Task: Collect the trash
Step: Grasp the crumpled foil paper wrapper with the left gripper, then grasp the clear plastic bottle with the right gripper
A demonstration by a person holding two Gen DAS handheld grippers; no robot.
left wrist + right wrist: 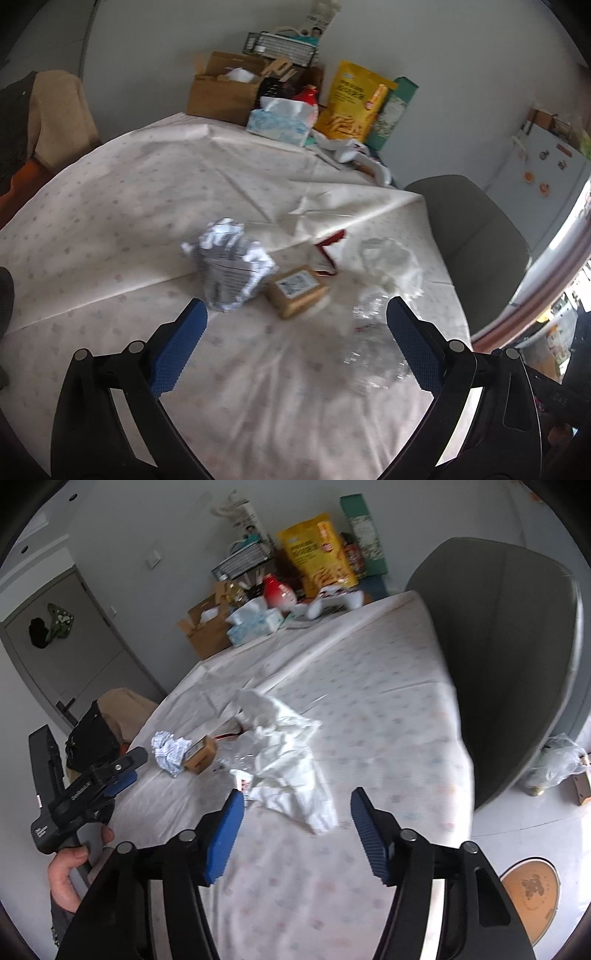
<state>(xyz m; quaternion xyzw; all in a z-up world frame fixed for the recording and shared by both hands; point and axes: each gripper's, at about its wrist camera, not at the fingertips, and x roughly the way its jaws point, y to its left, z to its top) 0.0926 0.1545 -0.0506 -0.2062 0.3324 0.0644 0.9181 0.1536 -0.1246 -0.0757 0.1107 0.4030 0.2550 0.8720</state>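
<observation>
Trash lies grouped on the table's dotted white cloth (129, 206). In the left wrist view a crumpled silver wrapper (231, 264) sits beside a small brown box (297, 291), with a red-edged wrapper (328, 254) behind, a white plastic bag (391, 264) and clear crumpled plastic (373, 347) to the right. My left gripper (295, 314) hovers open just short of them, nothing between its blue pads. In the right wrist view the white bag (288, 760) lies just ahead of my right gripper (297, 805), which stands open and empty. The wrapper (170, 751) and box (201, 757) sit further left.
A grey chair (506, 657) stands against the table's right edge. At the far end are a cardboard box (225, 92), a tissue box (277, 123), a yellow snack bag (351, 103) and a red bottle (277, 590). A hand (70, 867) holds the left gripper at lower left.
</observation>
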